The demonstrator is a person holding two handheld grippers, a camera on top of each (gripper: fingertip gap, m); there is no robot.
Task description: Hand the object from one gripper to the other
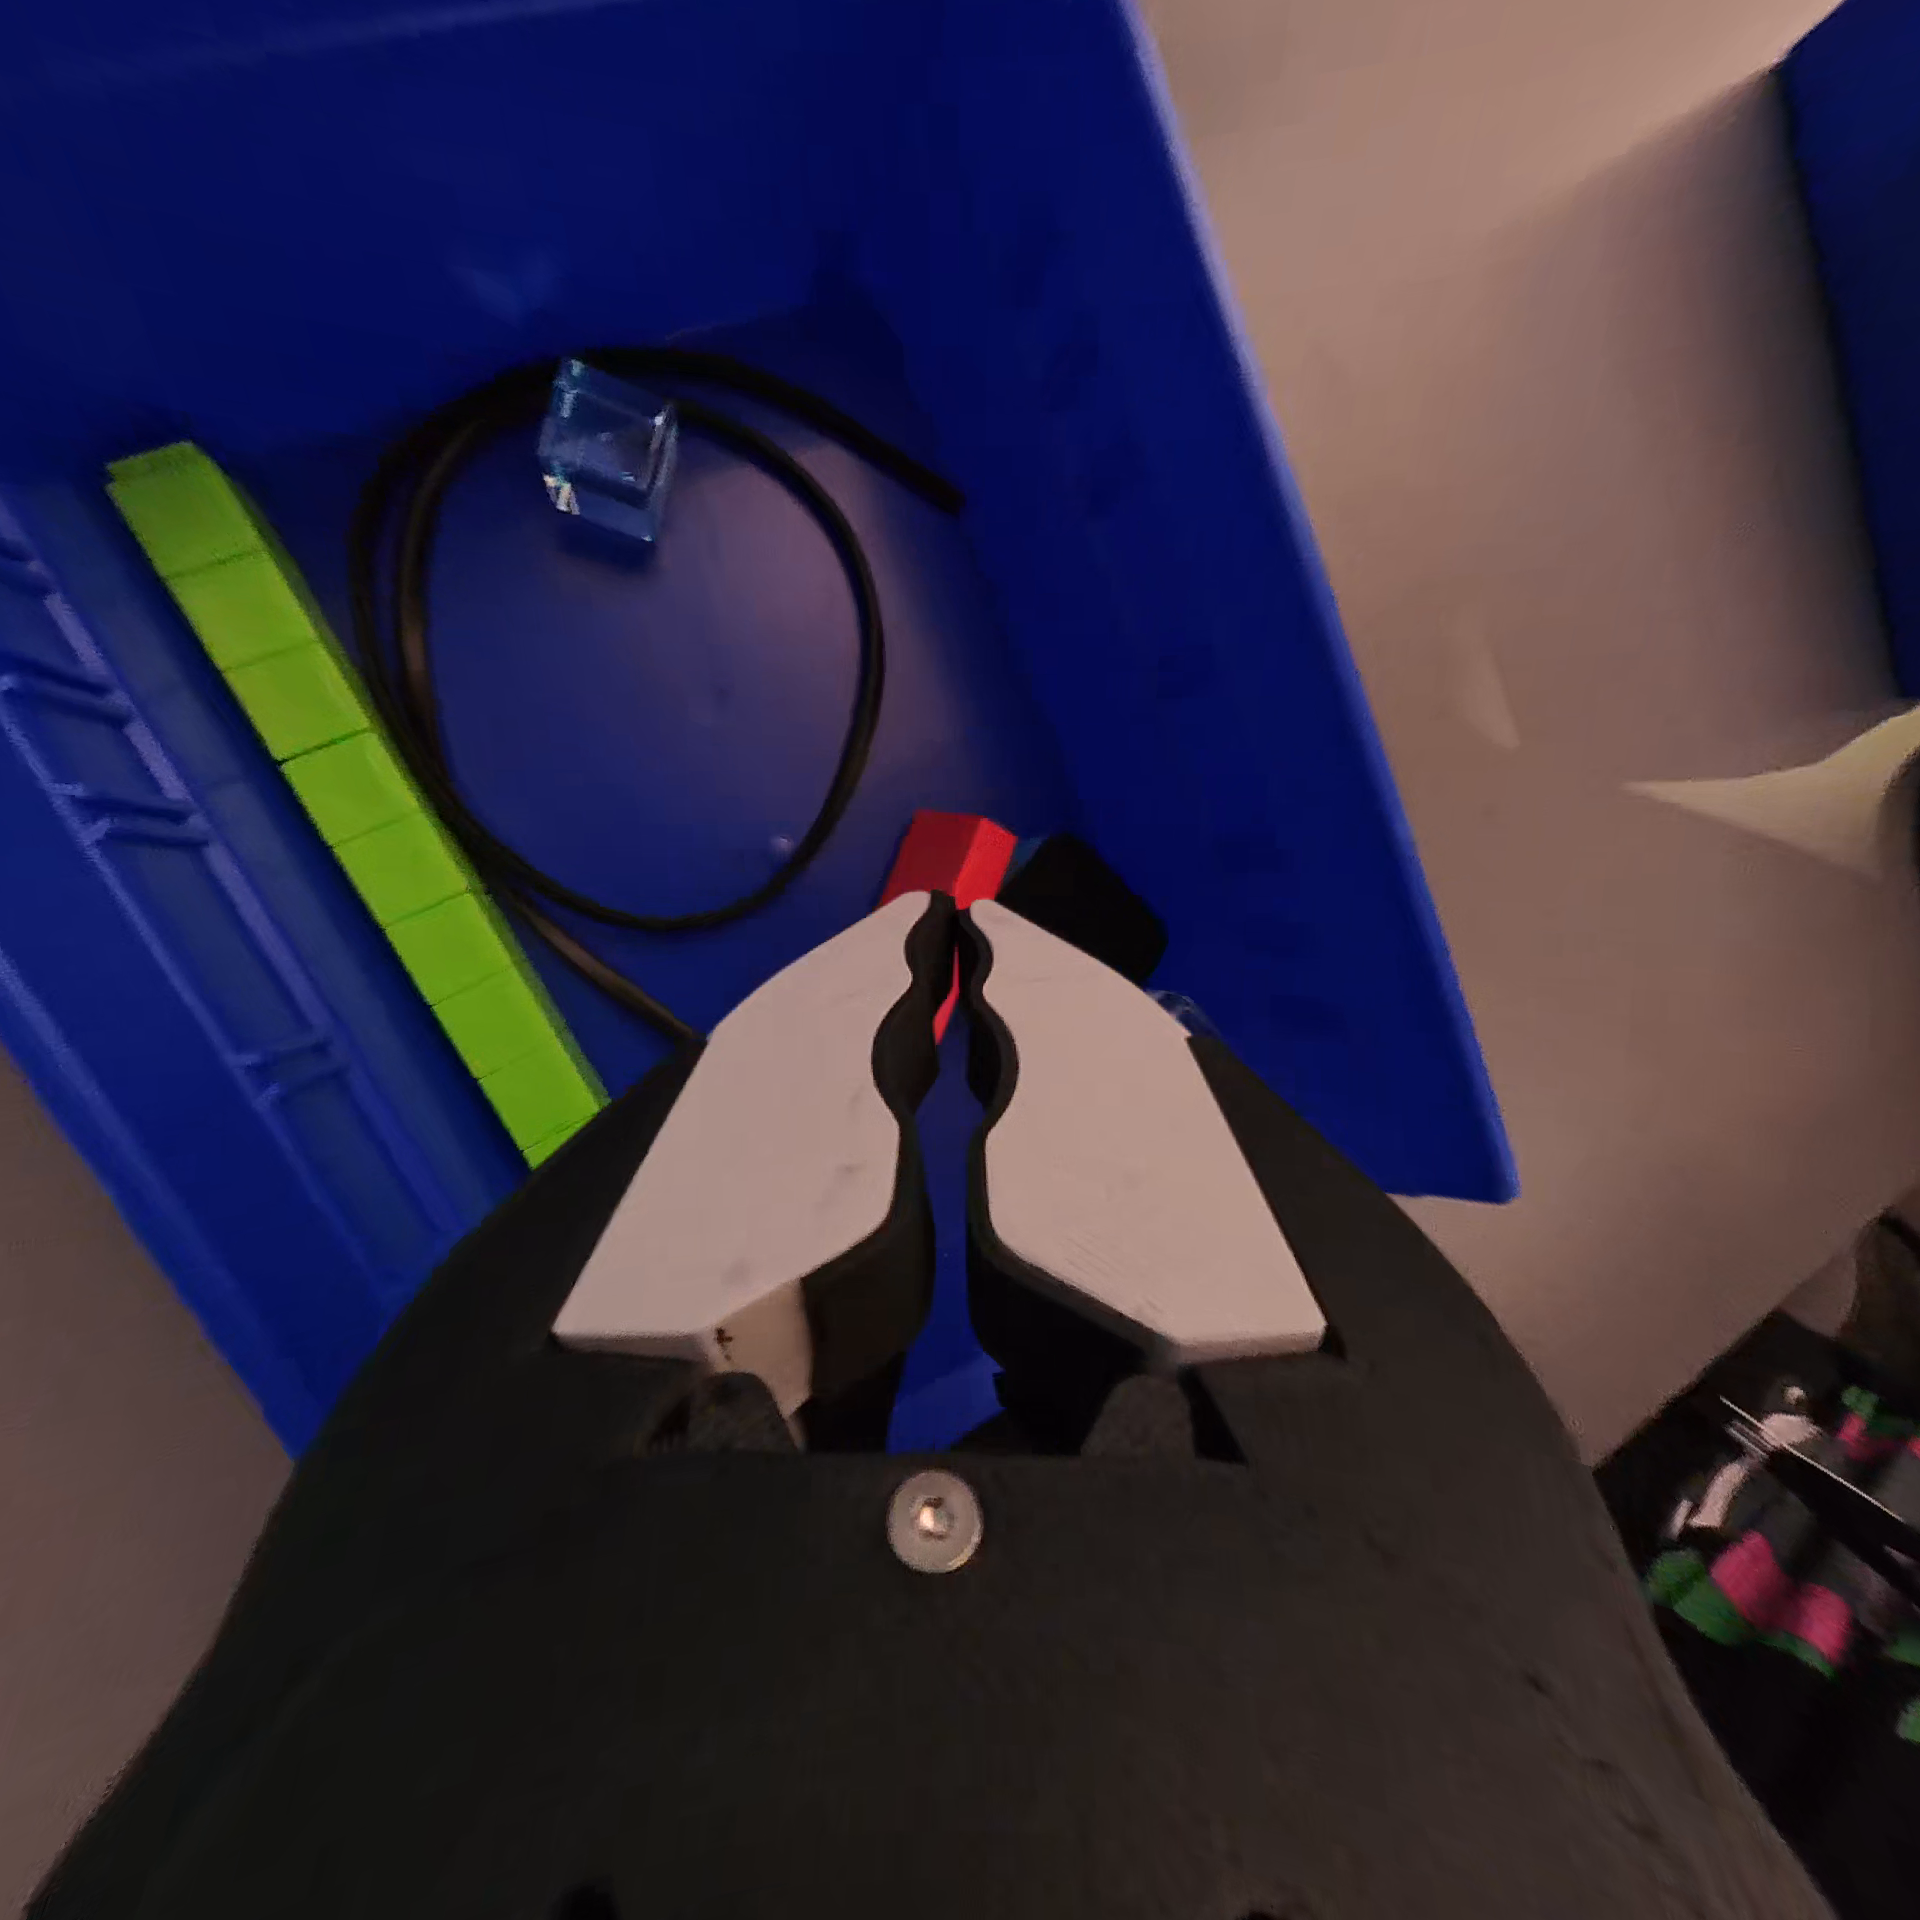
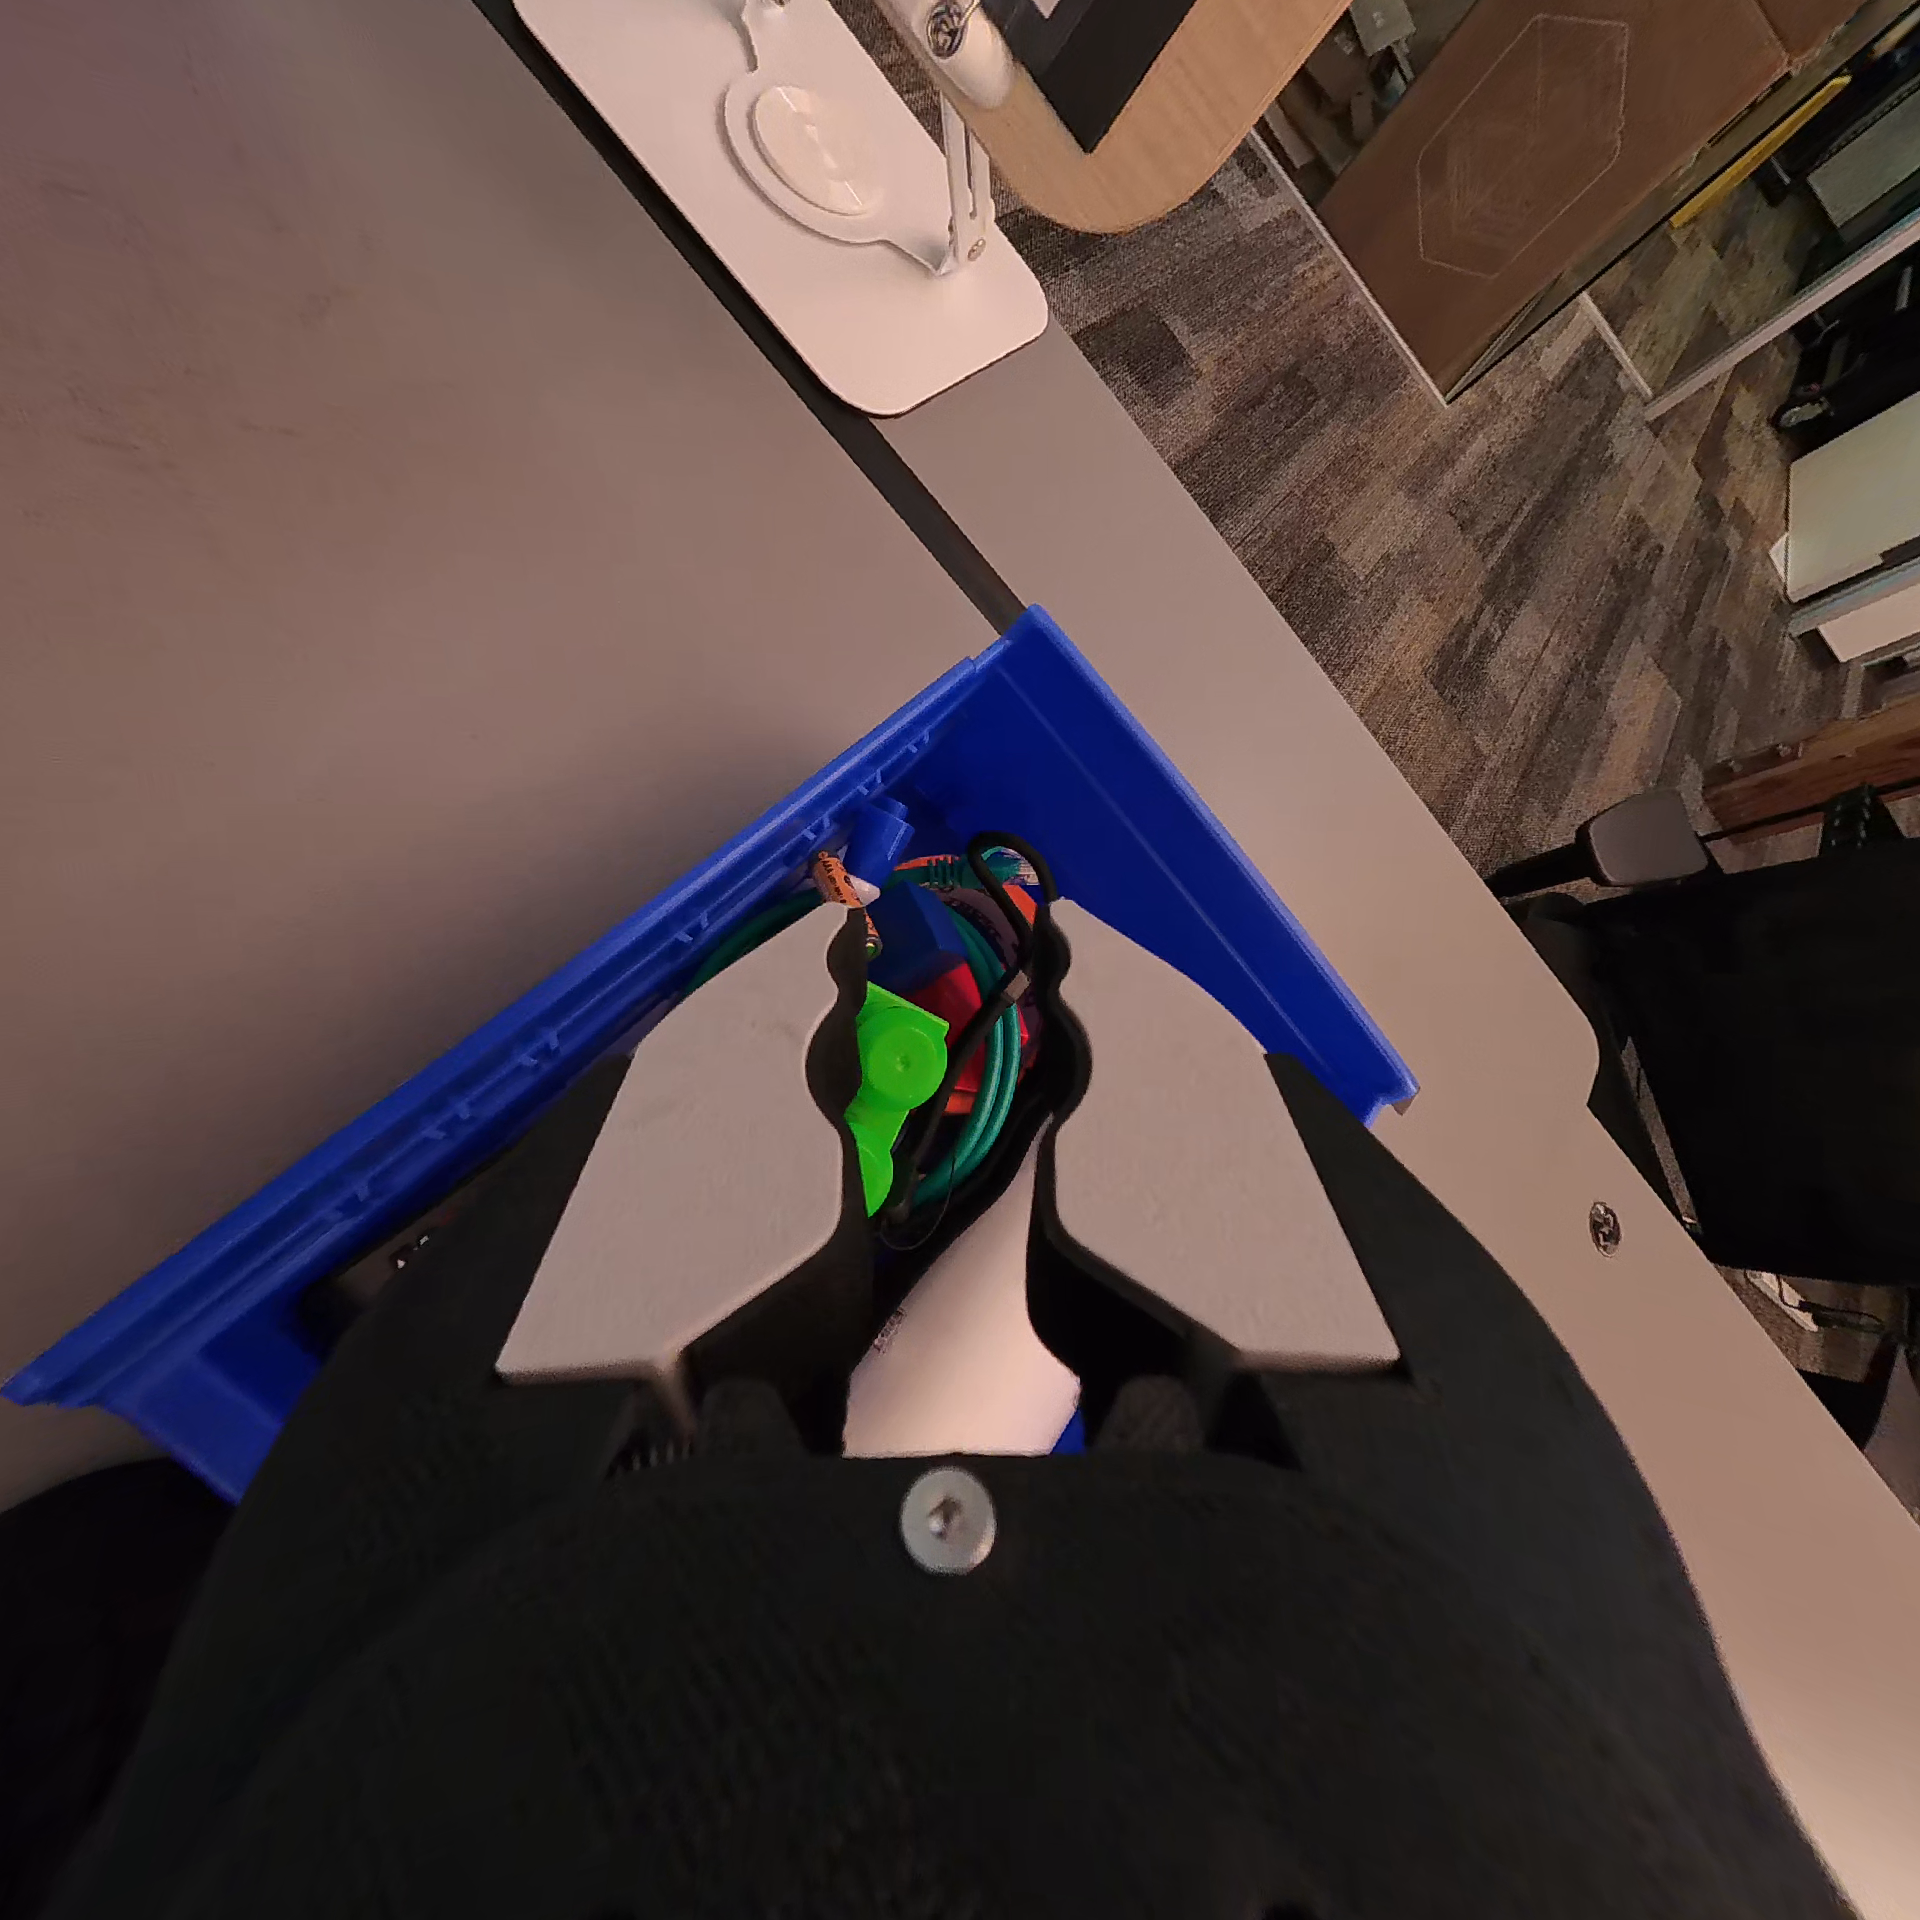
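Observation:
In the left wrist view my left gripper (image 1: 951, 909) is shut, its tips just above a small red block (image 1: 961, 857) on the floor of a blue bin (image 1: 1195, 623). Red shows through the narrow gap between the jaws, and nothing appears gripped. A black block (image 1: 1091, 904) lies against the red one. In the right wrist view my right gripper (image 2: 951, 925) is open and empty, held over another blue bin (image 2: 1143, 810). Between its fingers I see a bright green plastic part (image 2: 894, 1070), a coiled green cable (image 2: 987, 1101), a red piece (image 2: 961, 992) and a black cable (image 2: 1013, 935).
The left bin also holds a green segmented bar (image 1: 364, 790), a looped black cable (image 1: 623, 644) and a clear cube (image 1: 608, 457). Both bins stand on a grey table (image 2: 364, 416). A white stand base (image 2: 831, 208) sits at the table's far edge, with carpet floor (image 2: 1403, 468) beyond. The black block (image 1: 1091, 904) is about 9 cm from my left fingertips and 45 cm from my right.

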